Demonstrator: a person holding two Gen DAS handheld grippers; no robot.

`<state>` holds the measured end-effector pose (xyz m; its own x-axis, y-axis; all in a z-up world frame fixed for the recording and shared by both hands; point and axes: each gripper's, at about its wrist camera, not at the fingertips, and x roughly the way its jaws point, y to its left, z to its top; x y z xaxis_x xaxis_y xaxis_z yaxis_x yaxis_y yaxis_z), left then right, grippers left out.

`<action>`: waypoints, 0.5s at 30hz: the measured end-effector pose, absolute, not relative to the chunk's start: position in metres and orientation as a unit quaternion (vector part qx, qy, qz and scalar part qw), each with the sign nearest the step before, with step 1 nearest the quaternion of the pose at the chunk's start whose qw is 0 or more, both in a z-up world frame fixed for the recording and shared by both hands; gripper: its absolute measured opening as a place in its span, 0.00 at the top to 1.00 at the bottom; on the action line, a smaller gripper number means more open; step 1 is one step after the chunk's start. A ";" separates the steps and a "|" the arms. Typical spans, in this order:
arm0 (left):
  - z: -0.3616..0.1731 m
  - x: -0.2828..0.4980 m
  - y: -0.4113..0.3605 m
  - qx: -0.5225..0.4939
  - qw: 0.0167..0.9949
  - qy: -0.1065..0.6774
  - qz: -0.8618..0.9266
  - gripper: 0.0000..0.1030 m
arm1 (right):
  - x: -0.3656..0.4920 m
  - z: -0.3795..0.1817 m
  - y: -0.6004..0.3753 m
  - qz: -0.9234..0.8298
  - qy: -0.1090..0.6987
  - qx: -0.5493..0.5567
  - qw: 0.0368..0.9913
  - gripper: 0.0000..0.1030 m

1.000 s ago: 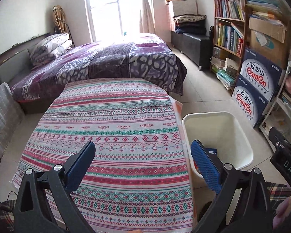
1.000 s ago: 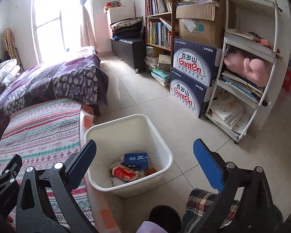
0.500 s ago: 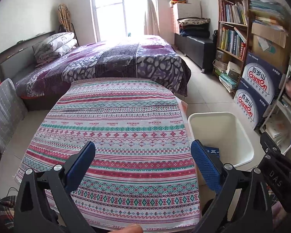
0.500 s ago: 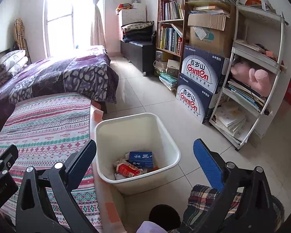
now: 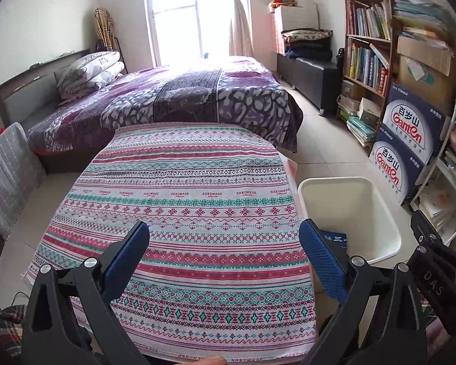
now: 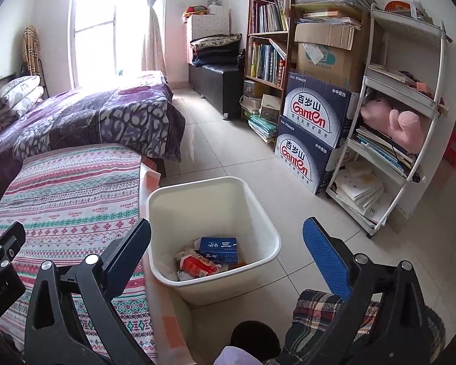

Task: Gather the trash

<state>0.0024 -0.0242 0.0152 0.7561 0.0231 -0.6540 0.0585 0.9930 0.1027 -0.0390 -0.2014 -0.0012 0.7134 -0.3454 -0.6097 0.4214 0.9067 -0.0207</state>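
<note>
A white plastic bin (image 6: 267, 231) stands on the tiled floor right of the table. Inside it lie a blue box (image 6: 219, 248), a red wrapper (image 6: 196, 267) and crumpled white paper. The bin also shows in the left wrist view (image 5: 389, 237). My right gripper (image 6: 228, 243) is open and empty, held above and in front of the bin. My left gripper (image 5: 225, 248) is open and empty above the table's striped patterned cloth (image 5: 182, 213). I see no loose trash on the cloth.
A bed with a purple cover (image 5: 182, 97) stands behind the table. Stacked Ganten boxes (image 6: 313, 140), a bookshelf (image 6: 267, 48) and a white rack (image 6: 404, 121) line the right wall. A plaid-clothed leg (image 6: 325, 319) is below the right gripper.
Both grippers have pulled back and risen slightly, so more of the cloth and the bin shows. Both stay open and empty.
</note>
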 end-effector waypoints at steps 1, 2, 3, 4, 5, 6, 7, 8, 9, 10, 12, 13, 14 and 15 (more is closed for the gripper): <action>0.015 0.003 -0.024 0.059 0.935 0.349 -0.009 0.07 | -0.039 -0.002 -0.201 -0.207 0.317 0.061 0.924 0.07; 0.015 0.003 -0.024 0.059 0.935 0.349 -0.008 0.07 | -0.038 -0.002 -0.201 -0.205 0.318 0.063 0.924 0.07; 0.015 0.003 -0.024 0.060 0.935 0.349 -0.007 0.07 | -0.038 -0.002 -0.202 -0.203 0.318 0.065 0.924 0.07; 0.015 0.003 -0.024 0.060 0.936 0.348 -0.007 0.07 | -0.038 -0.002 -0.202 -0.200 0.318 0.067 0.924 0.07; 0.015 0.003 -0.024 0.060 0.936 0.347 -0.006 0.07 | -0.038 -0.003 -0.203 -0.197 0.318 0.069 0.925 0.07; 0.015 0.003 -0.025 0.060 0.936 0.346 -0.006 0.07 | -0.038 -0.003 -0.202 -0.194 0.318 0.071 0.925 0.07; 0.016 0.003 -0.024 0.060 0.936 0.346 -0.006 0.07 | -0.038 -0.003 -0.202 -0.193 0.318 0.071 0.925 0.07; 0.016 0.003 -0.024 0.059 0.936 0.346 -0.005 0.07 | -0.038 -0.003 -0.202 -0.191 0.319 0.071 0.926 0.07; 0.016 0.003 -0.023 0.059 0.936 0.346 -0.004 0.07 | -0.038 -0.003 -0.202 -0.190 0.319 0.071 0.926 0.07; 0.016 0.004 -0.022 0.058 0.936 0.346 -0.003 0.07 | -0.037 -0.003 -0.201 -0.188 0.319 0.071 0.926 0.07; 0.016 0.004 -0.021 0.057 0.936 0.346 0.000 0.07 | -0.036 -0.004 -0.199 -0.186 0.319 0.070 0.927 0.07; 0.015 0.004 -0.020 0.057 0.936 0.347 0.001 0.07 | -0.036 -0.004 -0.198 -0.184 0.320 0.069 0.927 0.07; 0.015 0.004 -0.019 0.056 0.936 0.347 0.002 0.07 | -0.035 -0.004 -0.197 -0.183 0.320 0.069 0.927 0.07; 0.015 0.004 -0.019 0.055 0.936 0.348 0.003 0.07 | -0.035 -0.005 -0.197 -0.182 0.321 0.068 0.927 0.07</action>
